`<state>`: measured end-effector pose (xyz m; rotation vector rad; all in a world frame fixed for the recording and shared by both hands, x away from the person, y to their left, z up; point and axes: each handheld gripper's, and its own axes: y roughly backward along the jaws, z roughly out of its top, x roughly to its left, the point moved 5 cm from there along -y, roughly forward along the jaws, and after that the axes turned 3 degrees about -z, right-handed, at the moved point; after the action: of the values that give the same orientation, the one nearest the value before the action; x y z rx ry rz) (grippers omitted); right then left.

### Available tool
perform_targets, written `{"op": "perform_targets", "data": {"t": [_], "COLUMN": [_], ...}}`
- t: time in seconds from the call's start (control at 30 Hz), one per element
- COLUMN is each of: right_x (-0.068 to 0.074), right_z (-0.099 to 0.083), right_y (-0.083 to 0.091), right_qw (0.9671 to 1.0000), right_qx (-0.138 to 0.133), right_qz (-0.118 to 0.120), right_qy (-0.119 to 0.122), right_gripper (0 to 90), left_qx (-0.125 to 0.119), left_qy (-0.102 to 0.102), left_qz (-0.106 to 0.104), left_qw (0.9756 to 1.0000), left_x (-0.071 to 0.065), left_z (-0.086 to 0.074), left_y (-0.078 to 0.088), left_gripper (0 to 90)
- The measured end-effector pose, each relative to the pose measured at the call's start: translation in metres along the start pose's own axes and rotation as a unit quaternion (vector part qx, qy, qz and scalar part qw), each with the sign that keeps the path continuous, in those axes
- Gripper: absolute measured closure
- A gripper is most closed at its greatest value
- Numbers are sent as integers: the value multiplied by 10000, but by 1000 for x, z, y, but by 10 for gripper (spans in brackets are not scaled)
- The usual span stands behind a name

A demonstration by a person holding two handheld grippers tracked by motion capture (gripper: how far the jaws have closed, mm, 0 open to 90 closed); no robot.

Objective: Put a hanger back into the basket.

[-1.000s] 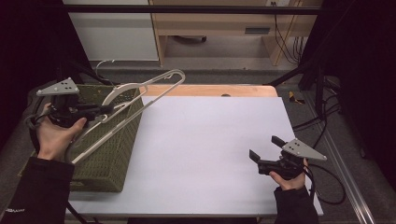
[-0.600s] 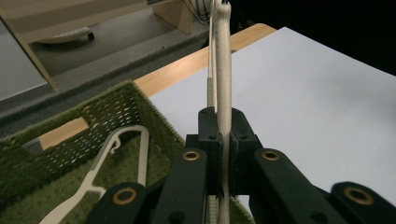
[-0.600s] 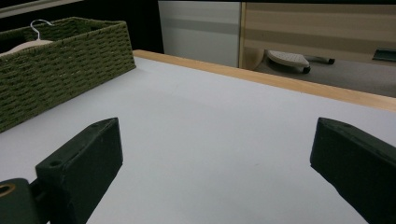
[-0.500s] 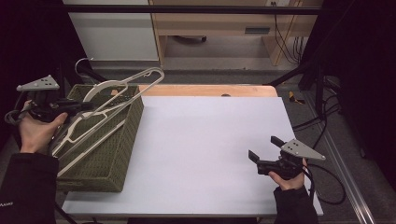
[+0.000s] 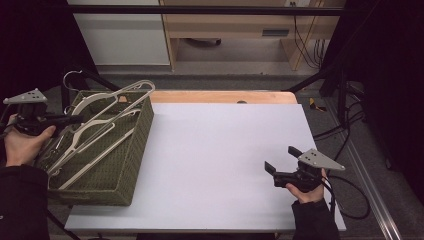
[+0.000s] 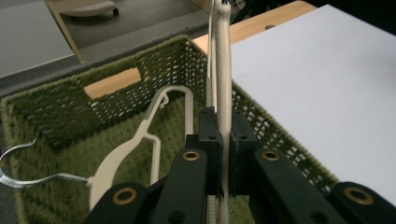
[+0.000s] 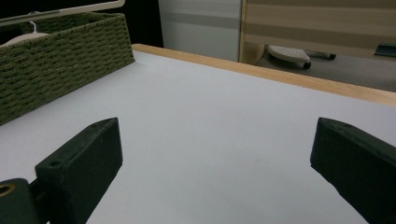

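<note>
While the right gripper (image 5: 278,170) is being kept open and empty at the table's five o'clock, the hanger (image 5: 107,107) is being clamped by the left gripper (image 5: 70,120) over the basket (image 5: 127,165), its long axis running toward one o'clock.

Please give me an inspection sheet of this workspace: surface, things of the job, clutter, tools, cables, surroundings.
Surface: white table top, wooden strip at the far edge.
Job's things: green woven basket at the left; cream hanger held over it; other hangers lie inside.
Clutter: nothing seen.
Tools: left tool shut on the cream hanger; right tool open above the table near its right edge.
Cables: black cable trails from the right tool.
Surroundings: dark room, wooden furniture behind the table.
</note>
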<state>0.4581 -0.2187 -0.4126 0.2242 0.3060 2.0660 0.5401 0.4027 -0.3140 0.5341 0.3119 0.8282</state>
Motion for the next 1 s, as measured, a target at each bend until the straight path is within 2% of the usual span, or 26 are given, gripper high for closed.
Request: {"op": "perform_targets", "data": {"t": [0.23,0.37,0.5,0.77,1.0], "right_x": [-1,-1,-1,0,0], "right_z": [0,0,0,0,0], "right_y": [0,0,0,-1,-1], "right_qw": [10000,10000,10000,10000,10000], "right_qx": [5,1,12,4,8], "right_qz": [-8,-36,-25,-29,-31], "right_qy": [8,-31,-6,5,9], "right_gripper": [26,26,26,26,26], "left_qx": [21,152,187,487,652], "left_qy": [146,223,333,495,876], "left_qz": [91,170,117,-8,-109], "left_qw": [9998,9995,9992,9976,9940], "left_x": [13,20,21,17,17], "left_z": [-14,-23,-29,-40,-56], "left_y": [6,6,4,-17,-33], "left_gripper": [861,862,861,861,859]}}
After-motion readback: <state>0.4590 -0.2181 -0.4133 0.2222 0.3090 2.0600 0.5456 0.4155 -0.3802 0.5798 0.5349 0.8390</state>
